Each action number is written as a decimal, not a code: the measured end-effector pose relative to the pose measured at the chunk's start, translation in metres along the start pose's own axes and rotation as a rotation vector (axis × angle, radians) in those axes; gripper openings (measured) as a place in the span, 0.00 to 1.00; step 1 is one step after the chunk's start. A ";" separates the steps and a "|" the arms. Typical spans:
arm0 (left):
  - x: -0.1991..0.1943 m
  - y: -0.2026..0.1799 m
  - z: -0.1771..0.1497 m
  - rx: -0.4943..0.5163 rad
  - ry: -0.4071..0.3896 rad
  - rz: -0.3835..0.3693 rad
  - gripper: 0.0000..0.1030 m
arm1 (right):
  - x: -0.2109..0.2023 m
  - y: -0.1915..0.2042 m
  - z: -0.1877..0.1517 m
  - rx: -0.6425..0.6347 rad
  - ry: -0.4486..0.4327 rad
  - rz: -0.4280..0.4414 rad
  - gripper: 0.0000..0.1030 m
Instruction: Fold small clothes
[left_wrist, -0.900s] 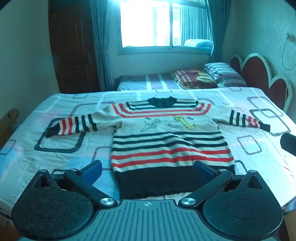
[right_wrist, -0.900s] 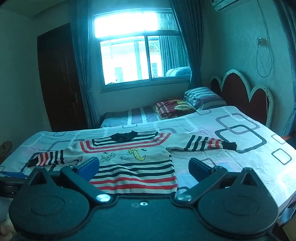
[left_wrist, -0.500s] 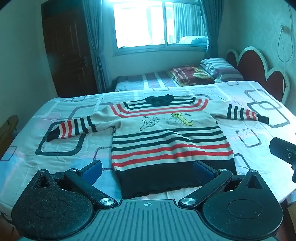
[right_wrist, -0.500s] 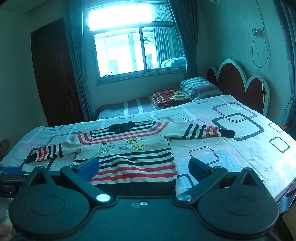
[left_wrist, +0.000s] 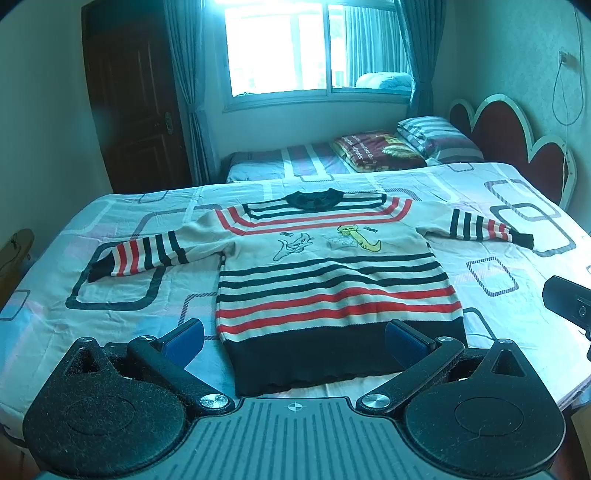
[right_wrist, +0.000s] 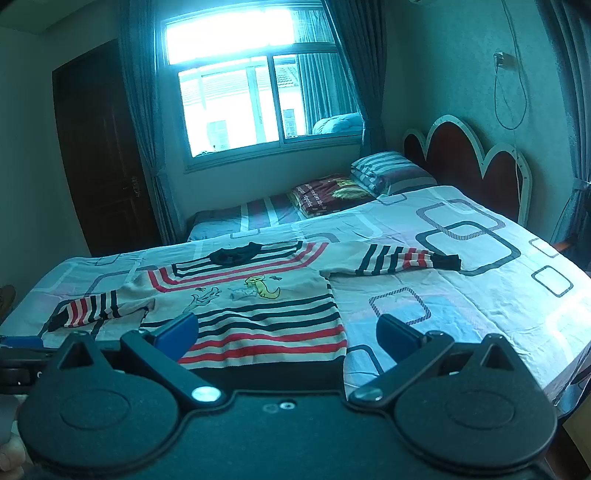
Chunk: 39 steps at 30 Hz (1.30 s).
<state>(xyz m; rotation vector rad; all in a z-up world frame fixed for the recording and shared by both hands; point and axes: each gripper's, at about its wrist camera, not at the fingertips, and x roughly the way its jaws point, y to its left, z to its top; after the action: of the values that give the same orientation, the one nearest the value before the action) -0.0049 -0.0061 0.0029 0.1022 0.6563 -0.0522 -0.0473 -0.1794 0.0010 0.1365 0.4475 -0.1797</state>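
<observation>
A small striped sweater (left_wrist: 332, 273) lay flat on the bed (left_wrist: 122, 288), front up, with both sleeves spread out to the sides and its dark hem nearest me. My left gripper (left_wrist: 293, 338) hovered over that hem, its blue fingers (left_wrist: 184, 336) spread wide and holding nothing. My right gripper (right_wrist: 286, 332) hung over the sweater's lower right part, its fingers likewise apart and empty. Striped pillows (right_wrist: 388, 171) lay by the headboard (right_wrist: 469, 151).
</observation>
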 end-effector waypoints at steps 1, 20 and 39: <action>0.000 -0.002 0.000 0.001 0.001 0.001 1.00 | 0.000 -0.001 0.000 0.001 0.001 -0.001 1.00; 0.004 -0.003 0.000 -0.003 0.004 0.005 1.00 | 0.003 -0.003 -0.002 0.004 0.003 0.002 1.00; 0.012 -0.002 0.003 -0.002 0.006 0.004 1.00 | 0.010 -0.001 -0.002 0.002 0.006 -0.006 1.00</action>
<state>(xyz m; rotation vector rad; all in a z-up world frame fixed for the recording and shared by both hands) 0.0063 -0.0091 -0.0019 0.1018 0.6623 -0.0474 -0.0393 -0.1819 -0.0056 0.1376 0.4535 -0.1854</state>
